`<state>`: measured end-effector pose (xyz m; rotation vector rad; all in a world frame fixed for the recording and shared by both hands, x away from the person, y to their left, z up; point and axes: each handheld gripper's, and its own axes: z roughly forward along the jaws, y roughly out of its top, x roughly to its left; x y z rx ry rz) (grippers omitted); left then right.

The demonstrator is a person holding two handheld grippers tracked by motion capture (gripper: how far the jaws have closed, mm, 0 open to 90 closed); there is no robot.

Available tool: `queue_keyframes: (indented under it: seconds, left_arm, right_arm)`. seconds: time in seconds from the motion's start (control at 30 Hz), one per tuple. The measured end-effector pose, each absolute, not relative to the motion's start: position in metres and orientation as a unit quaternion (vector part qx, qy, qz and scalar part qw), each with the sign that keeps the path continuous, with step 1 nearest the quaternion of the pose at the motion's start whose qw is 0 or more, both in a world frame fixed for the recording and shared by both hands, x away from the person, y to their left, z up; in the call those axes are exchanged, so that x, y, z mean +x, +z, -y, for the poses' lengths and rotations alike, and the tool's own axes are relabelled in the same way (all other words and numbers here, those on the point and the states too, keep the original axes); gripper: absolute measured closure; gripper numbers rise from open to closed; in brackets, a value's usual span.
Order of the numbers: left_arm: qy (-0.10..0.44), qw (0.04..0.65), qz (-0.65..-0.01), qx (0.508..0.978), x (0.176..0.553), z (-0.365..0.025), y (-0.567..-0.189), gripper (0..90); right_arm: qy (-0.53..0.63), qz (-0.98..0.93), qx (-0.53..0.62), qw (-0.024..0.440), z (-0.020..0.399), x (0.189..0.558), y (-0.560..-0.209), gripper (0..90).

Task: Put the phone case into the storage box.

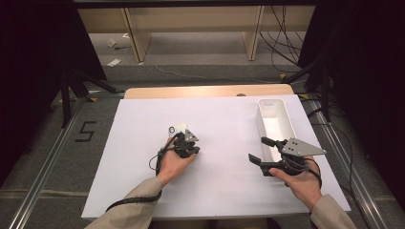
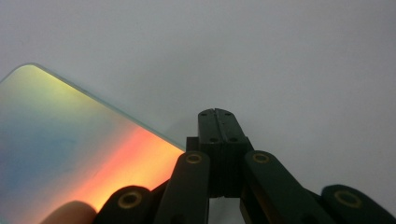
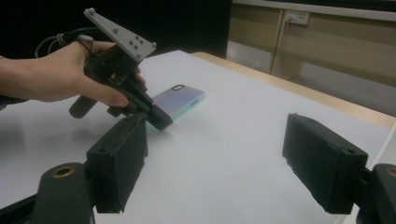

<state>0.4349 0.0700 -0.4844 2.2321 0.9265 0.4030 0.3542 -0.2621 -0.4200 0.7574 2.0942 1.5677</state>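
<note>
Left gripper [image 1: 189, 144] held low over the white sheet [image 1: 143, 191], jaws pressed together with nothing between them, tips pointing away from the person and down toward the table. Closed tips [image 2: 216, 122] seen meeting along a thin seam in the left gripper view, resting just beside the near right edge of the phone [image 2: 70, 154]; touching or a hair apart, cannot tell. Gripped by the left hand [image 1: 173, 162], cable looping back along the sleeve.

Phone [image 1: 178, 129] lying flat on the sheet just beyond those tips, back side up, iridescent finish running from blue-green through yellow to orange-red. Long axis running roughly away from the person, tilted a little. Camera cutout at the far end, visible in the right gripper view as a dark oval ring on the phone [image 3: 180, 99], so top end pointing away from the left gripper [image 3: 159, 120] and toward the table's far edge.

Right gripper [image 1: 260, 150] well apart to the right, jaws spread wide and empty, pointing leftward across the table. Held by the right hand [image 1: 303, 183], just in front of the near end of the white tray [image 1: 279, 107], a long narrow box lying with its length away from the person.
</note>
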Motion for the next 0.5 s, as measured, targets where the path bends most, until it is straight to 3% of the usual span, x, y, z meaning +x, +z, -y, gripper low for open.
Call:
queue_keyframes:
  seconds: [0.5]
  left_arm:
    - [0.151,0.324,-0.370,0.858,0.4296,-0.0766,-0.4827,89.8]
  right_arm:
    - [0.563,-0.752,0.274,0.208,0.2630,0.3541,-0.4198,23.0]
